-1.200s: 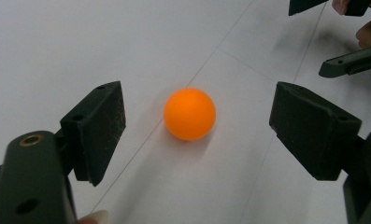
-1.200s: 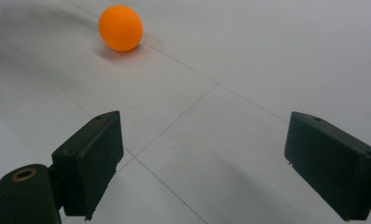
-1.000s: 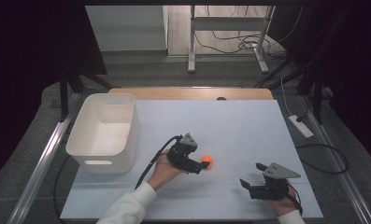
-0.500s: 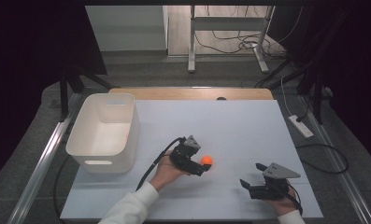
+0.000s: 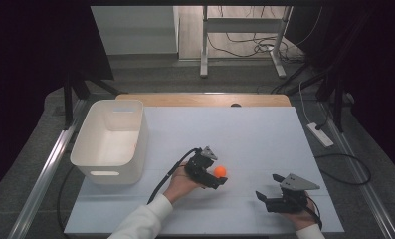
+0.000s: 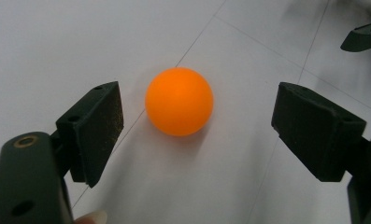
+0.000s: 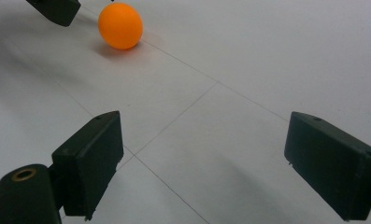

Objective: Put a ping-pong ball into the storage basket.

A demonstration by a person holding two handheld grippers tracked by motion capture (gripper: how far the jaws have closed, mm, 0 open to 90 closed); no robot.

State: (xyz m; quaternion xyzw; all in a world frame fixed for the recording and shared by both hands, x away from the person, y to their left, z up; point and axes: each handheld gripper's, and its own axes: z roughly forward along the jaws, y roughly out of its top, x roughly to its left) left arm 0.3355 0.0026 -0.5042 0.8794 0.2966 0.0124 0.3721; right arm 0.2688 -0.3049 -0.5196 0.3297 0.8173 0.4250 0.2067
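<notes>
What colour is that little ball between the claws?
The ball is plain bright orange, with no pattern; the left gripper view shows it best.

**Surfaces and finishes**

The ball (image 6: 179,101) is smooth, matt orange plastic. The left gripper (image 6: 197,116) has matt black jaws with a fine grainy face; the right gripper (image 7: 211,163) looks alike. The counter (image 5: 264,134) is a smooth, pale, faintly sheeny sheet with thin seams. The bin (image 5: 110,172) is smooth white plastic.
</notes>
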